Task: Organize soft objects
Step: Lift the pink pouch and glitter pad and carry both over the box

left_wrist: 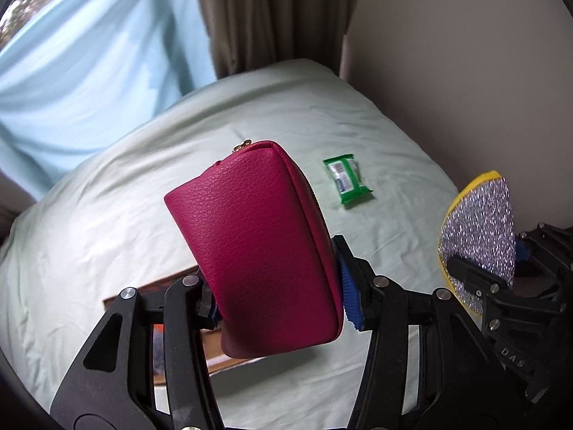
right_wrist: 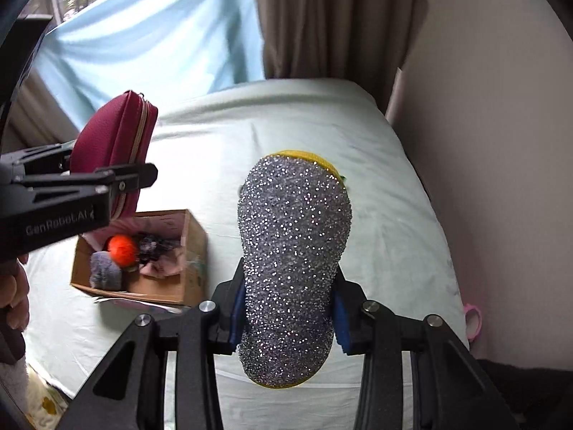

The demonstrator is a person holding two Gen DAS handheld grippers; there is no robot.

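My left gripper (left_wrist: pixel 277 297) is shut on a magenta zip pouch (left_wrist: pixel 258 247), held up above the bed. The same pouch (right_wrist: pixel 118 150) and left gripper (right_wrist: pixel 107 179) show at the left of the right wrist view. My right gripper (right_wrist: pixel 286 311) is shut on a silver glittery sponge with a yellow backing (right_wrist: pixel 293 265); that sponge (left_wrist: pixel 478 236) also appears at the right edge of the left wrist view. A cardboard box (right_wrist: pixel 193 251) on the bed holds an orange ball (right_wrist: pixel 121 247), a grey fluffy thing (right_wrist: pixel 104 272) and pink cloth (right_wrist: pixel 161 268).
A pale green bedsheet (left_wrist: pixel 222 107) covers the bed. A green wrapped packet (left_wrist: pixel 345 181) lies on it. Brown curtain (right_wrist: pixel 333 18) and light blue curtain (right_wrist: pixel 143 36) hang behind, a wall (right_wrist: pixel 501 107) to the right. A pink item (right_wrist: pixel 472 319) sits at the bed's right edge. A hand (right_wrist: pixel 14 294) shows at left.
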